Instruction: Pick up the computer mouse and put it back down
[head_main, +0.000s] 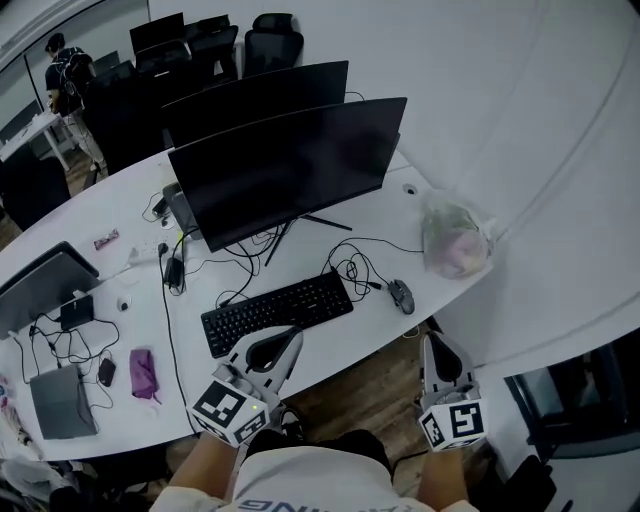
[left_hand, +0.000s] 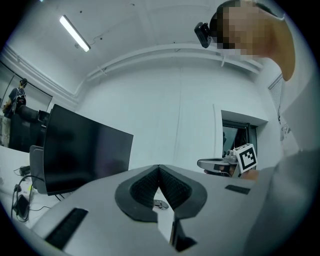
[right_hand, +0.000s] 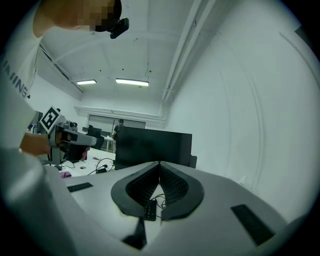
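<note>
long white curved desk (head_main: 392, 222) ahead of both grippers. black curved monitor (head_main: 290, 165) well beyond jaw tips. flat black keyboard (head_main: 277, 312) just ahead of left gripper (head_main: 288, 338); its jaws pressed together, nothing between. right gripper (head_main: 432, 343) likewise closed, empty, short of desk edge. small grey computer mouse (head_main: 401, 296) on desk, ahead and slightly left of right gripper, not touched. black cable (head_main: 352, 268) coiled left of it. likely best: spread right jaws first, approach low, straddle mouse sides, squeeze gently, mind cable drag.

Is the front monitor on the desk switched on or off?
It looks off: the front monitor shows a plain black screen in the head view, with no picture or glow on it.
</note>
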